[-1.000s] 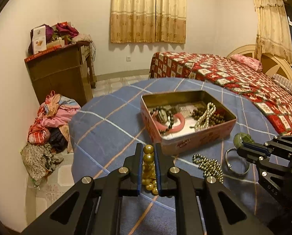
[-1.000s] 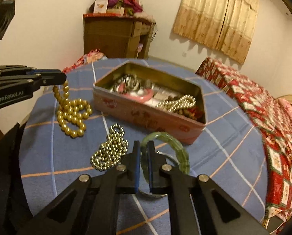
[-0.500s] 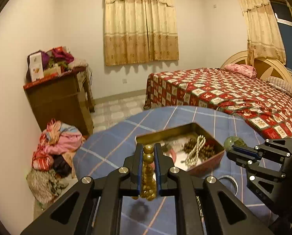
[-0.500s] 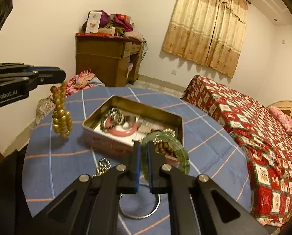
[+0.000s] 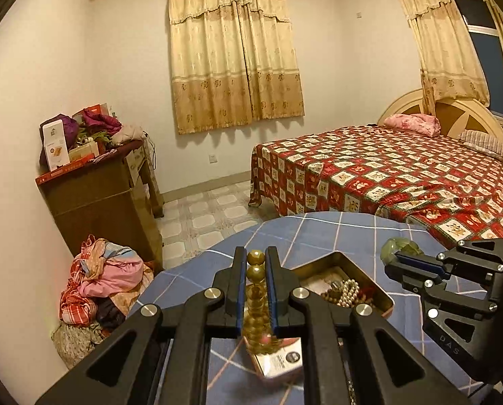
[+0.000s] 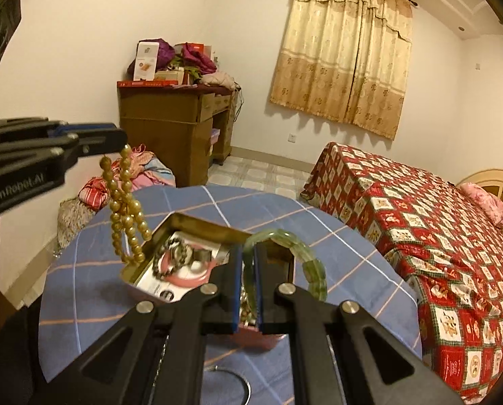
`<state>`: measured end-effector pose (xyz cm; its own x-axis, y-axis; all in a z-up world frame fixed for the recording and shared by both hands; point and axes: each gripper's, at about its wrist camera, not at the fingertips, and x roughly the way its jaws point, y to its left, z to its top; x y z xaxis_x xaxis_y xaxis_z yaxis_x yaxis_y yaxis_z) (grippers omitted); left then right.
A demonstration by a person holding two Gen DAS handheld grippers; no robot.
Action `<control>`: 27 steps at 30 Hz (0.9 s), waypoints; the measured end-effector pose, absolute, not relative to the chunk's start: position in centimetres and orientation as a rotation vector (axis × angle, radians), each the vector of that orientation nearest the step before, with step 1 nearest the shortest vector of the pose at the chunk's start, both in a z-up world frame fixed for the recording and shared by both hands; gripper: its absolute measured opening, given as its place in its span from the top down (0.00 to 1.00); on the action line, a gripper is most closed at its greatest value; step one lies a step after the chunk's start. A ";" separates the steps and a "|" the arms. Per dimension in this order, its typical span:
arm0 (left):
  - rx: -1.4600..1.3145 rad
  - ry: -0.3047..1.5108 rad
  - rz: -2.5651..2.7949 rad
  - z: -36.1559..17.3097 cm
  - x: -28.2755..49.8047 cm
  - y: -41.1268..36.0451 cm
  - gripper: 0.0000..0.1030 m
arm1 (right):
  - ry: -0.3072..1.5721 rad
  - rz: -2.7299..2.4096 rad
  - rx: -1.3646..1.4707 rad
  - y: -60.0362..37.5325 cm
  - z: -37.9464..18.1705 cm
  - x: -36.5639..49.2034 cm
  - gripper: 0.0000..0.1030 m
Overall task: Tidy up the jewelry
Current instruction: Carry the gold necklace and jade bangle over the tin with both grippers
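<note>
The gold beads (image 6: pixel 126 209) hang in the air above the near left corner of the tin (image 6: pixel 217 233), clamped between the fingers of the left gripper (image 5: pixel 255 263). The green bangle (image 6: pixel 298 256) is up off the table too, pinched in the right gripper (image 6: pixel 247 253) over the tin's near side. Inside the tin lie a pink bangle (image 6: pixel 187 278) and dark beads (image 6: pixel 163 260). A silver ring (image 6: pixel 241 381) rests on the blue checked cloth (image 6: pixel 93 290) just in front.

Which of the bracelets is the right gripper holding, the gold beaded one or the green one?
The green bracelet, a ring of pale green stones pinched in the right gripper. The gold bead strand hangs from the left gripper instead.
</note>
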<state>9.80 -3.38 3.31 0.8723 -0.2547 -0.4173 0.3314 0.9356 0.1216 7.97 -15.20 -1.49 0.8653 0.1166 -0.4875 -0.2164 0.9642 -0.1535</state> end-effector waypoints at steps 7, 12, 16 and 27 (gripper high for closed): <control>0.206 0.431 -0.309 2.5 11.9 -4.8 0.90 | 0.500 0.176 -0.156 -15.8 -1.2 9.8 0.92; 0.217 0.457 -0.304 1.3 13.1 -5.2 0.90 | 0.505 0.169 -0.153 -16.1 -1.5 10.7 0.92; 0.222 0.486 -0.304 0.2 14.2 -5.3 0.90 | 0.521 0.162 -0.143 -16.3 -1.8 11.4 0.92; 0.228 0.545 -0.300 -2.6 15.5 -5.5 0.90 | 0.572 0.174 -0.135 -15.7 -3.6 13.1 0.92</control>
<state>15.48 -5.52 -2.64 0.8135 -0.2188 -0.5388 0.3384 0.9316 0.1327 13.07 -15.69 -3.60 0.8266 0.1258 -0.5485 -0.2007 0.9765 -0.0785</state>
